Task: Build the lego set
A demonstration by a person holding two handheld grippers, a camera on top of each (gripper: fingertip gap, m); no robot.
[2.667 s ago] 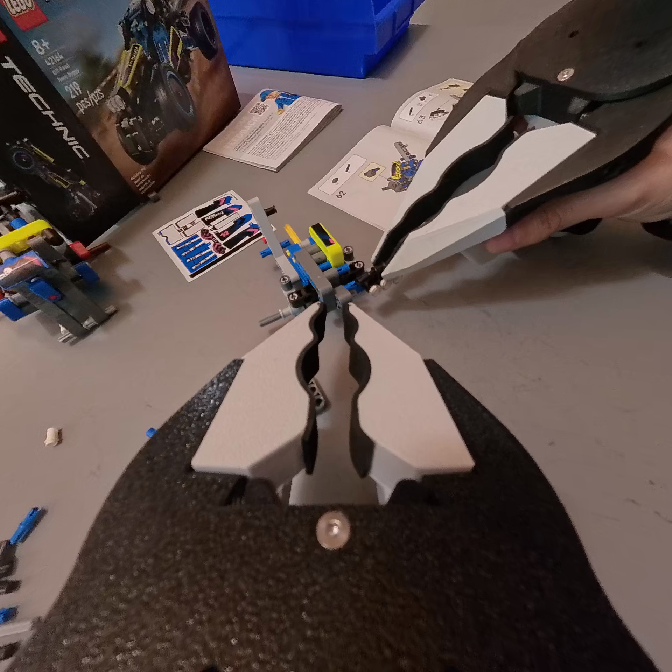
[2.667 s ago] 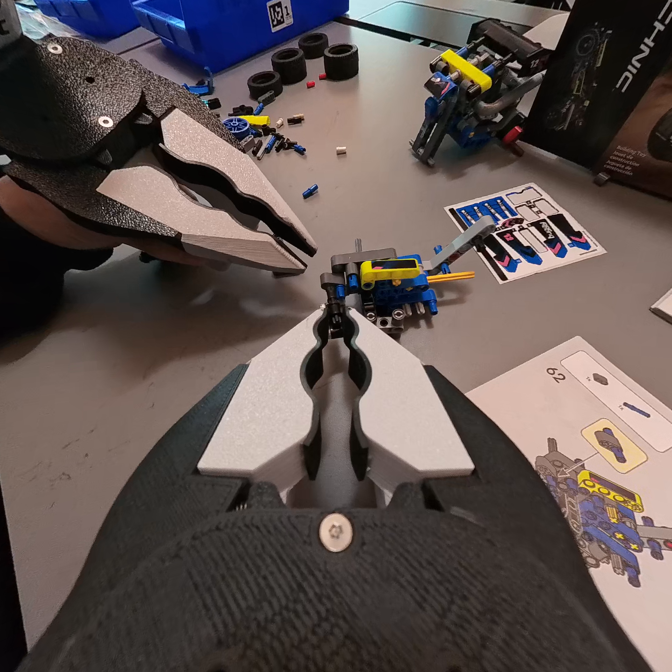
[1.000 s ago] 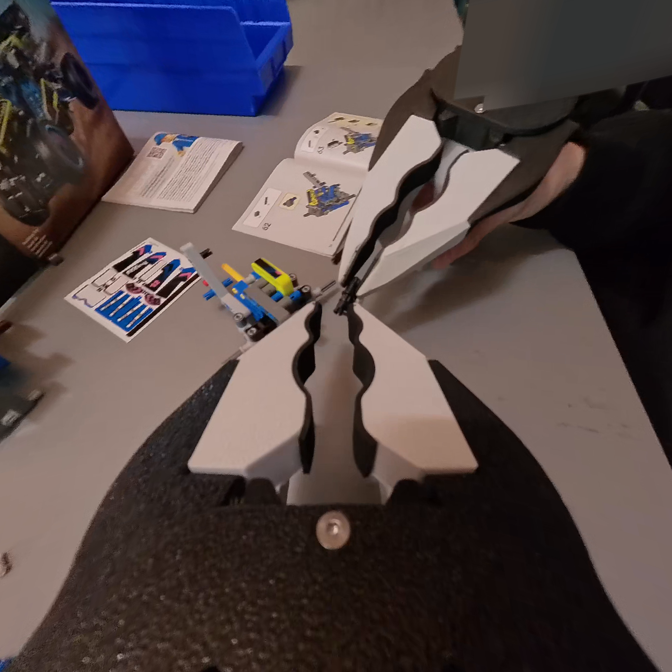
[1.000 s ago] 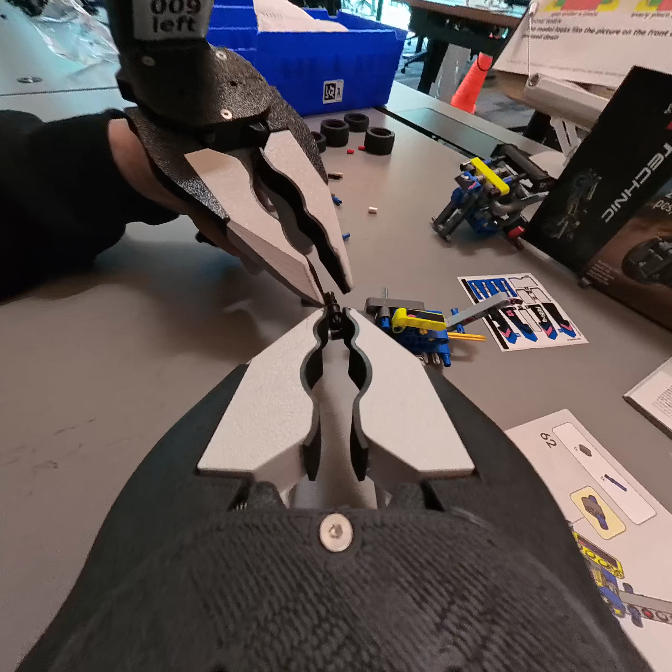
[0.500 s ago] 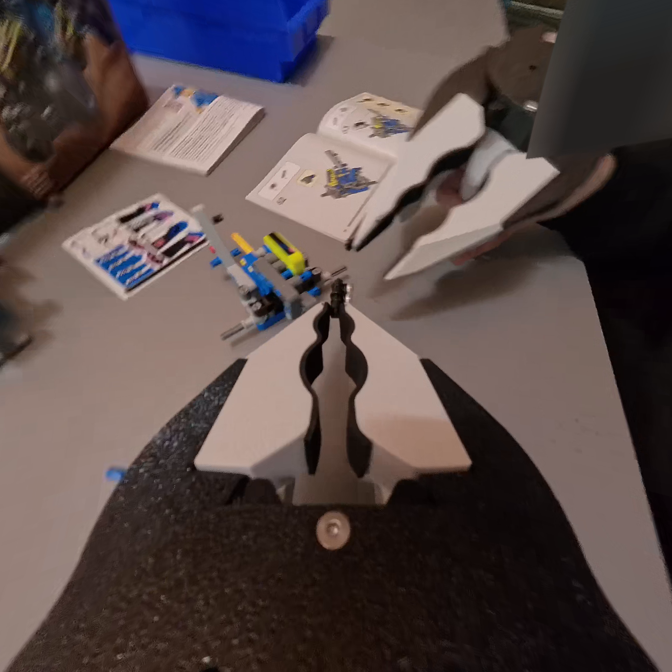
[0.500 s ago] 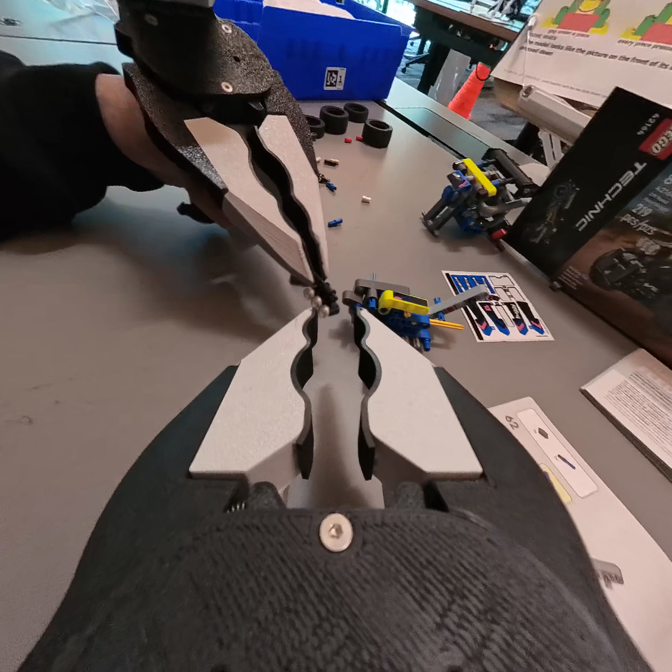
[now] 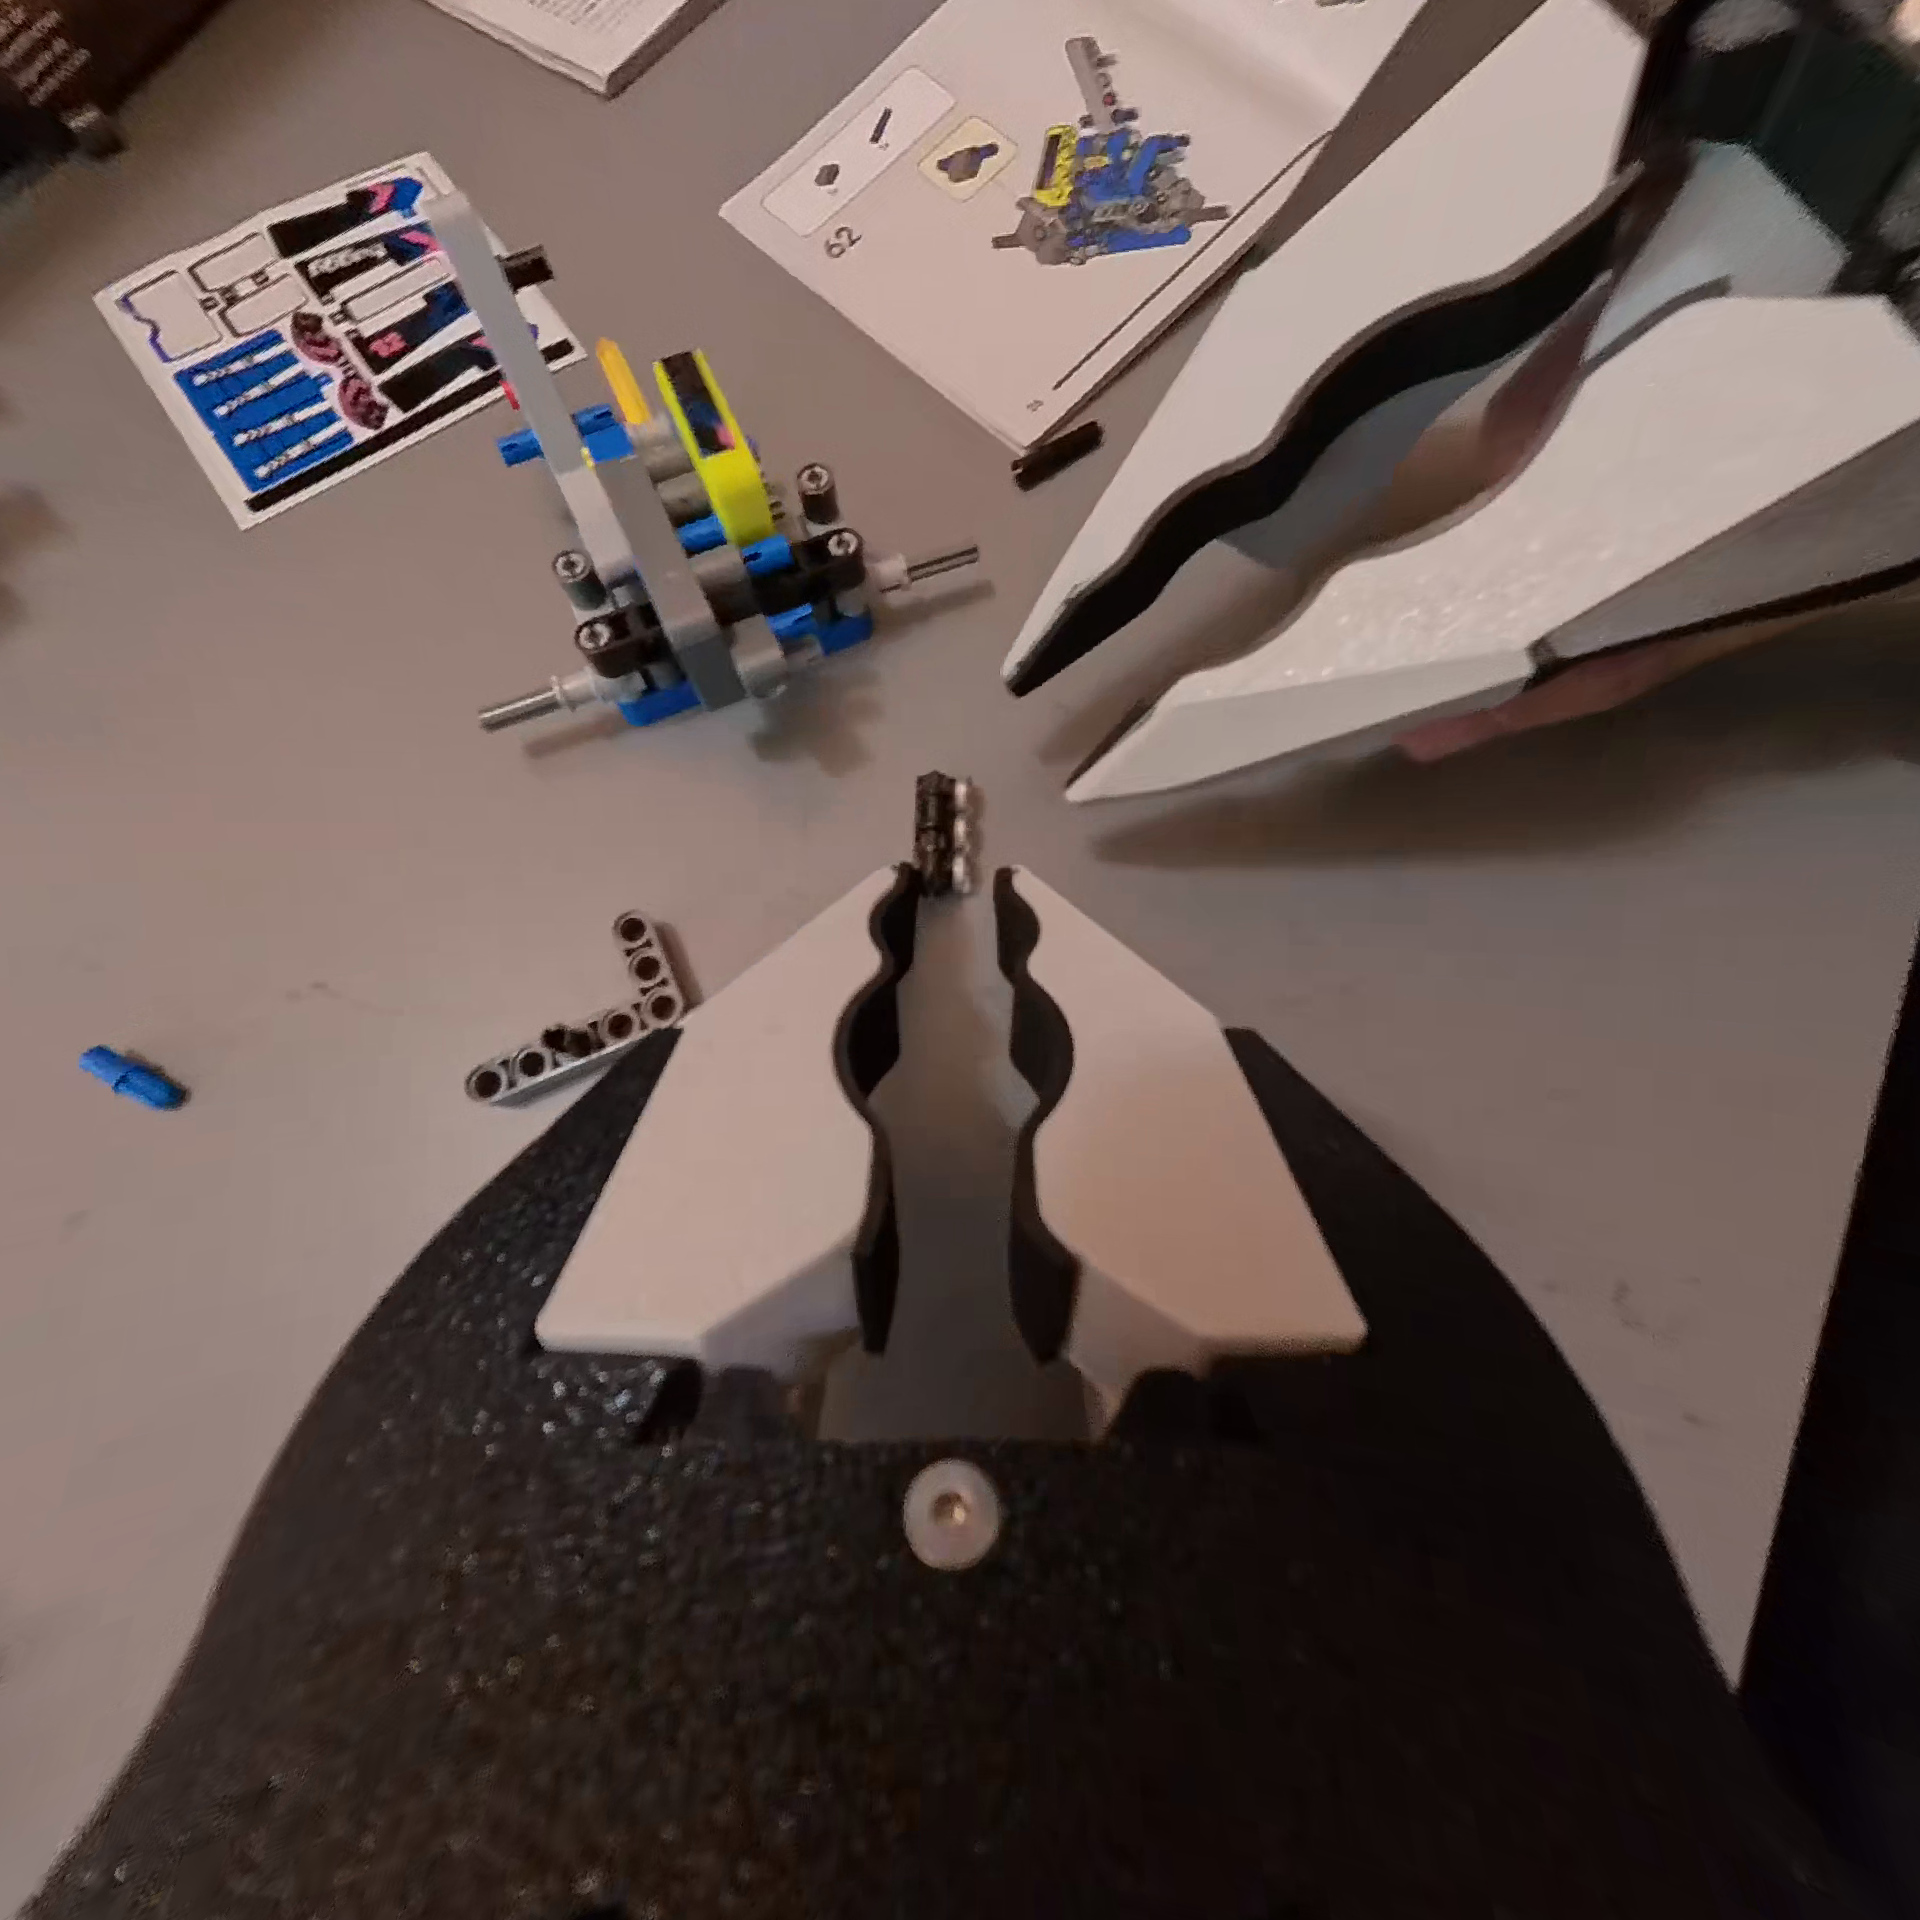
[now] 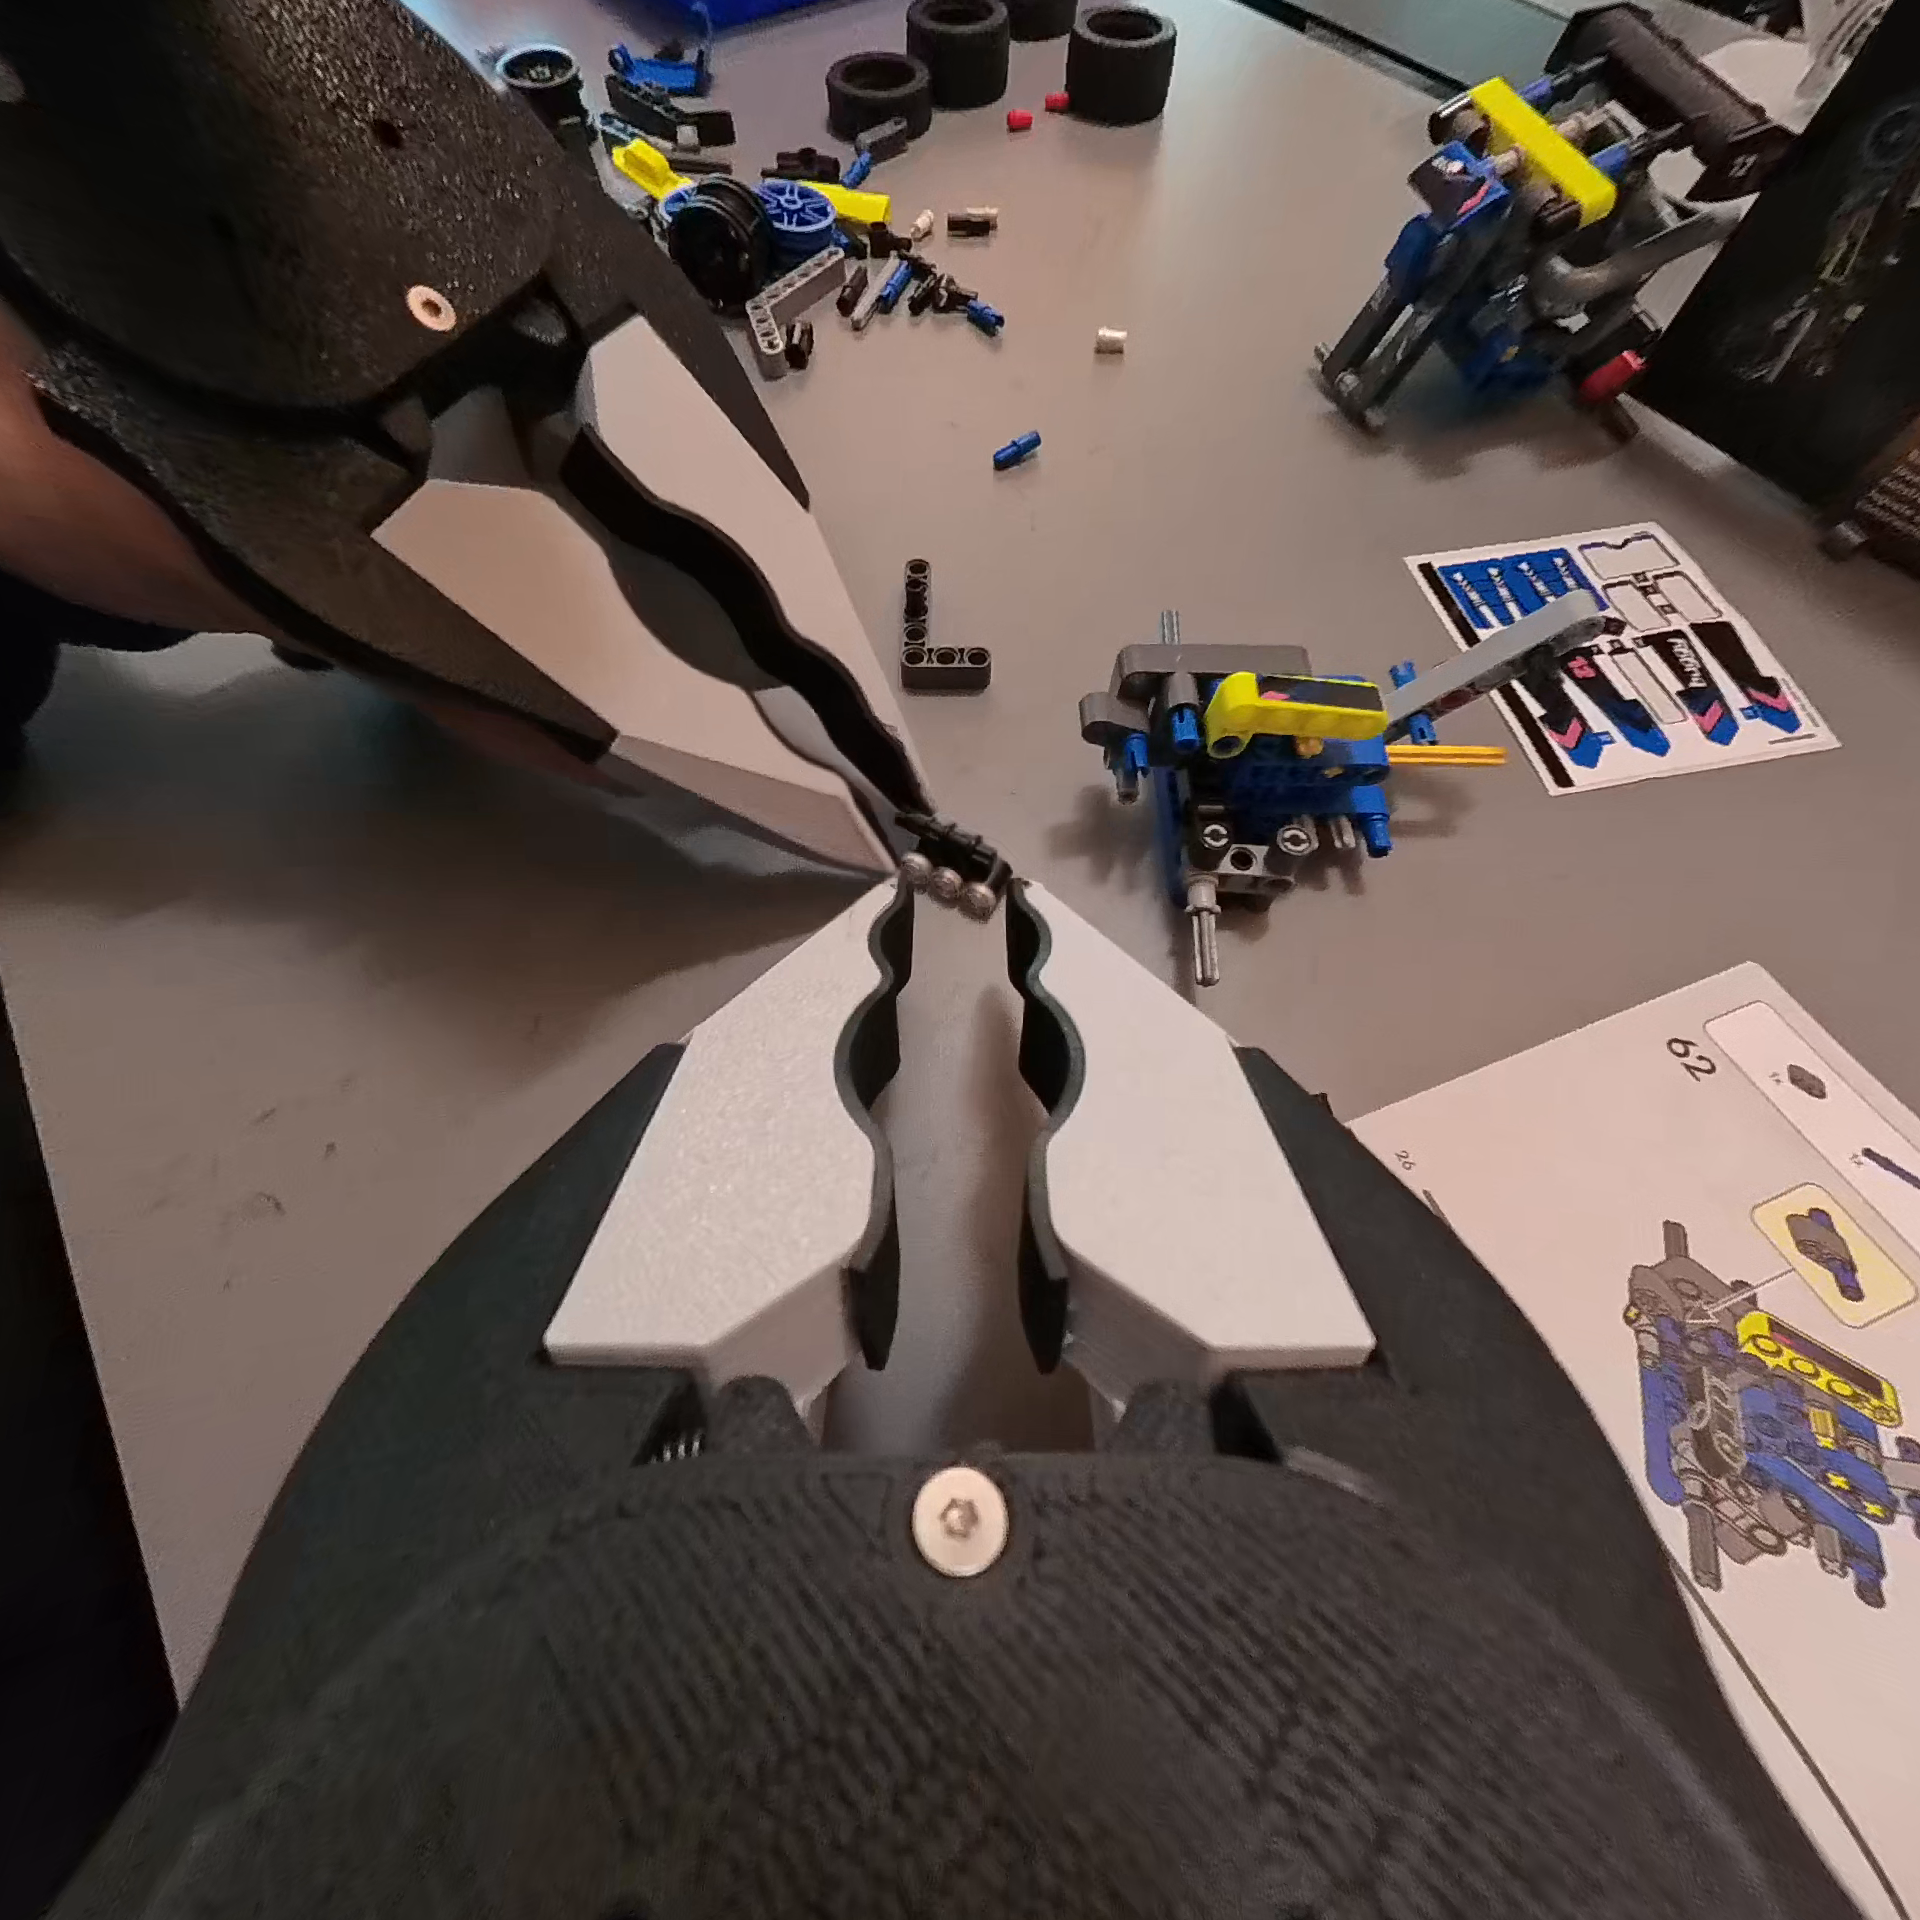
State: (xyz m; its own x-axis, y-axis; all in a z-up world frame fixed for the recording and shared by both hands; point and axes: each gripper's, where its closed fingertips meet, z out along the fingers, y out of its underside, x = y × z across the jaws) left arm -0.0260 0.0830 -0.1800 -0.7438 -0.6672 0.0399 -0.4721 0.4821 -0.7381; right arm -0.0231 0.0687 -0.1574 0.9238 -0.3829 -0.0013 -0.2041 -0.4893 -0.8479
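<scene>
Small black connector piece [image 7: 943, 831] [image 8: 951, 857], three grey pin ends on one side, sat low over the table between both sets of tongs. Blue-yellow-grey sub-assembly [image 7: 686, 561] [image 8: 1247, 769] stood on the table just beyond it, untouched.

Surface: plain grey table [image 7: 260, 831], scuffed, dim light.

Left gripper [image 7: 948, 878] [image 8: 899, 836] pointed down at the piece, tips on either side of it. The gap looked a shade wider than the piece, so I could not tell if it was gripped. Right gripper [image 8: 954, 896] [image 7: 1044, 738] faced it tip to tip, jaws parted and empty, nearly touching the piece. Fingers of the holding hand [image 7: 1475, 727] showed beneath it.

Around: L-shaped beam [image 7: 613, 1018] [image 8: 935, 634] near the left tongs. Blue pin [image 7: 130, 1075] further out. Sticker sheet [image 7: 301, 343] [image 8: 1621, 665] behind the sub-assembly, its long grey arm over it. Open instruction booklet [image 7: 1018, 208] [image 8: 1621, 1195] beside the right tongs, black pin [image 7: 1055, 468] at its edge. Loose parts pile [image 8: 810, 229], tyres [image 8: 966, 62] and a second, larger assembly [image 8: 1527, 208] at the far side.
</scene>
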